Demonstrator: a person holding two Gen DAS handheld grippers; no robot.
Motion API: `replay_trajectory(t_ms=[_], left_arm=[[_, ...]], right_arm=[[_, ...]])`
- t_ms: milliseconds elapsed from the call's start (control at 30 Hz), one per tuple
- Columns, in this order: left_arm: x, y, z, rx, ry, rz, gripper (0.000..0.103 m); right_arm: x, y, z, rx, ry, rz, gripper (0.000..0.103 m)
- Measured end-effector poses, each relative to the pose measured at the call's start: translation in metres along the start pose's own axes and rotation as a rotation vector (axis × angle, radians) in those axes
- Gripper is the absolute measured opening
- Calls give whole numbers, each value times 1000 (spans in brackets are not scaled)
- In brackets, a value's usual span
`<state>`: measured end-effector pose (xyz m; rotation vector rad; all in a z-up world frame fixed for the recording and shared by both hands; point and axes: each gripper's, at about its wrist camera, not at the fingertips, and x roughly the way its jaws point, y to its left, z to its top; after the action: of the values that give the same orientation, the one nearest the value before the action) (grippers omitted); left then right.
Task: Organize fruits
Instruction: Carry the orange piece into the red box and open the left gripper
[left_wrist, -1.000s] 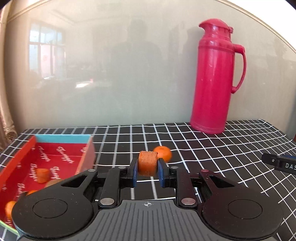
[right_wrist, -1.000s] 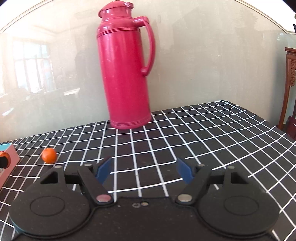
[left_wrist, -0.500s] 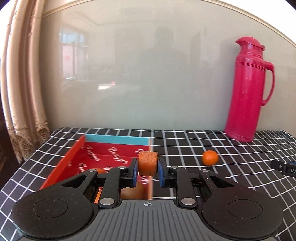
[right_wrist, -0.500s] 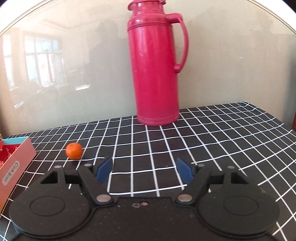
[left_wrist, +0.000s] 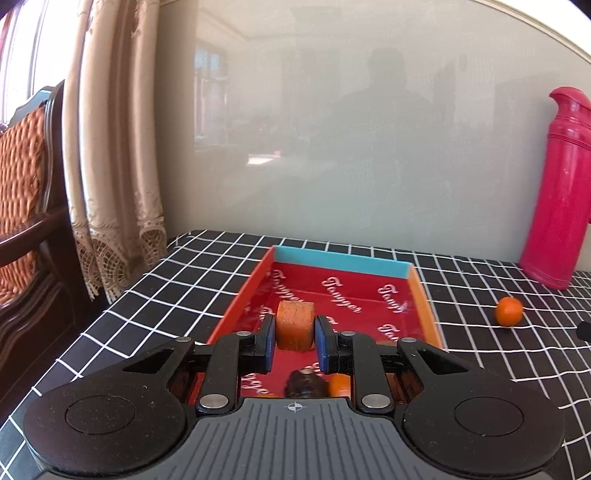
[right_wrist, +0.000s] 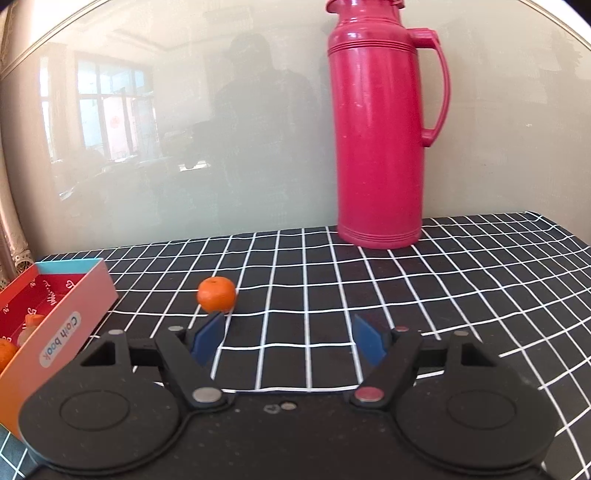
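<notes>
My left gripper (left_wrist: 294, 334) is shut on an orange cylindrical fruit piece (left_wrist: 294, 324) and holds it over the red box (left_wrist: 424, 295). The box holds several orange pieces, partly hidden under the gripper; it also shows in the right wrist view (right_wrist: 70, 325). A small tangerine (right_wrist: 216, 294) lies on the checked tablecloth right of the box, also in the left wrist view (left_wrist: 509, 311). My right gripper (right_wrist: 290, 341) is open and empty, just in front of and to the right of the tangerine.
A tall pink thermos (right_wrist: 380, 125) stands at the back by the glossy wall, also in the left wrist view (left_wrist: 561, 192). A curtain (left_wrist: 110, 147) and a wooden chair (left_wrist: 26, 206) are beyond the table's left edge.
My left gripper has swung left with the orange piece, from beside the box to over it. My right gripper has moved left, closer to the tangerine, still open.
</notes>
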<state>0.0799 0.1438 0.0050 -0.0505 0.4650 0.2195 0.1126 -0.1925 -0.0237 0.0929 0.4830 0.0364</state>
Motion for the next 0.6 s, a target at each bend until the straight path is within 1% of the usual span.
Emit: replay_trajectory(t_ms=[167,267,367,533,567,600], left_arm=[[12,10,-4,-45,33,16,22],[15,9,-4,-49,40,22,22],[9,3,-2,-38,13,19,23],[7,-6,-1,-15,5,5,24],[7,-8,-1,-12,3,2,27],[6,-10,-1,-9,-4,4,46]], right_arm=[[2,9,-2,-25,4,6,75],[2,8,-2,-27,7,4,75],[1,4,-1,-27,5,-3,76],[-4,-5,0,-15,-4,-12,77],[-5,-7,0,-14,-6,-15,77],[-5,-9,1,-14,-8,-17,77]])
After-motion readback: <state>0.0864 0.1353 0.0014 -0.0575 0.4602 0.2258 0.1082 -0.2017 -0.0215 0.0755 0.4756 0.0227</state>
